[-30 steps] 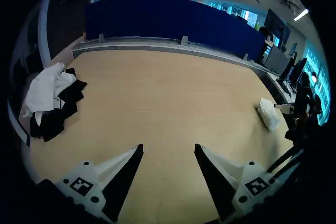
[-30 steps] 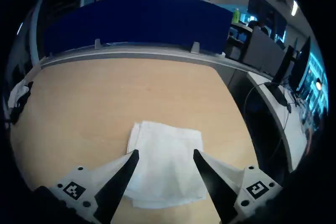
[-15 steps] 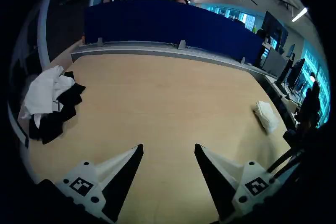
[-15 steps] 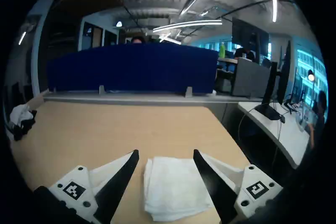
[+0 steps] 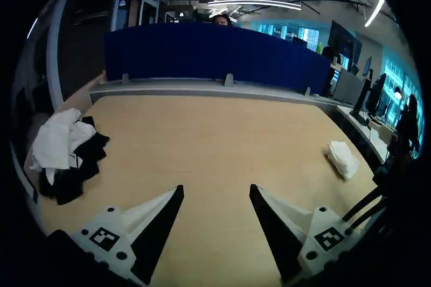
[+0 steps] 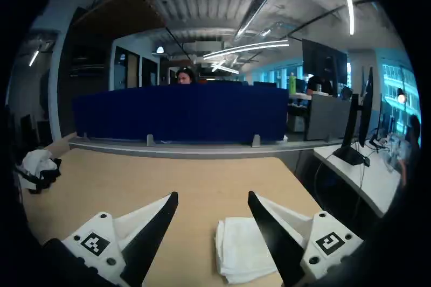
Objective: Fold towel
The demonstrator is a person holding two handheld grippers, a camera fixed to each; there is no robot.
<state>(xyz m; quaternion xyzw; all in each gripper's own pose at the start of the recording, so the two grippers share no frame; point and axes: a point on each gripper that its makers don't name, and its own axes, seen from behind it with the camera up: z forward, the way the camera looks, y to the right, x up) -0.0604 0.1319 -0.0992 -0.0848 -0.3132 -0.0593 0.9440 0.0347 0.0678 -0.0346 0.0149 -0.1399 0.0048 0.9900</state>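
While our left gripper (image 5: 216,186) and right gripper (image 6: 213,194) gape wide, empty, we see a folded white towel (image 6: 242,252) on a smooth wooden table (image 6: 215,176).

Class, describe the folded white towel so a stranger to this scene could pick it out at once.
Find the wide wooden table before the long blue partition. At the end nearest the desks with monitors lies a small white towel, alone. Unlike the loose heap of white and black cloths at the opposite end, it is neatly folded flat.
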